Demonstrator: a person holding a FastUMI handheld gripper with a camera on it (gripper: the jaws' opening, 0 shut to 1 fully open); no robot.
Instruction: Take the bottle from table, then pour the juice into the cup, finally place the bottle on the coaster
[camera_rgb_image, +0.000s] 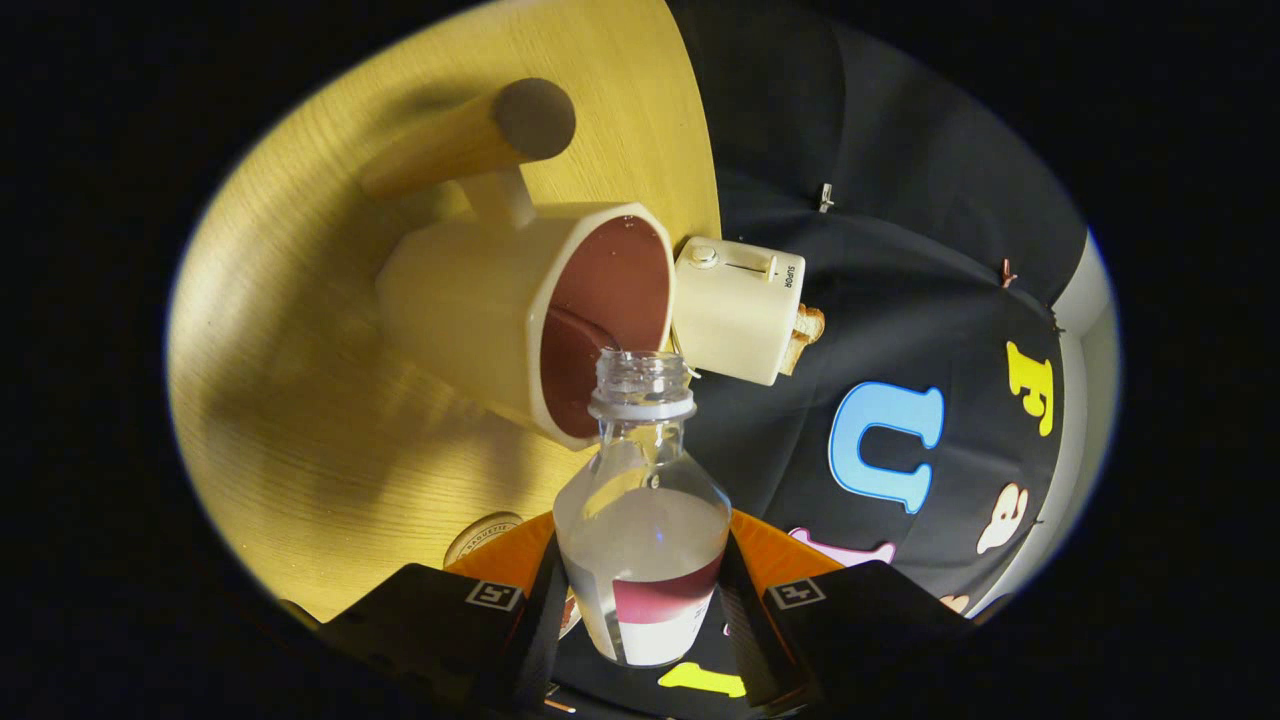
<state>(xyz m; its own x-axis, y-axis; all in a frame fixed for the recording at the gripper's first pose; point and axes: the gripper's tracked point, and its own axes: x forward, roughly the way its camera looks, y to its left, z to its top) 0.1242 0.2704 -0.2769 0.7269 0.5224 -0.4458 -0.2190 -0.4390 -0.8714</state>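
Gripper view, tilted hard, so the table (300, 400) reads as a slanted yellow wood plane. Working left to right.

Far left: bare wood grain, with soft shadows across it. Beyond the cup stands a wooden peg or handle-like piece with a dark round end (500, 130); what it belongs to I cannot tell.

Centre-left: the cup (470, 300), cream outside and faceted, dark reddish inside. Its mouth faces the bottle neck, and a reddish pool seems to sit low in it (juice already in, I judge, though the lining may add to the colour). Near the left finger a round coaster (480, 535) lies on the table, partly hidden, with nothing on it that I can see.

Centre: the bottle (640, 520), clear, uncapped, neck pointing ahead toward the cup rim, its opening just at the rim's lip. That hold makes sense for pouring. A band of red liquid sits near the bottle's base end, so little seems left.

The gripper (640, 600) has closed on the bottle body, a finger pressing each side, open only to the bottle's width.

Right: a cream toaster (735, 310) with a slice of bread showing, just beside the cup and touching it or nearly.

Judgement: pouring stage, coaster placement yet to come.
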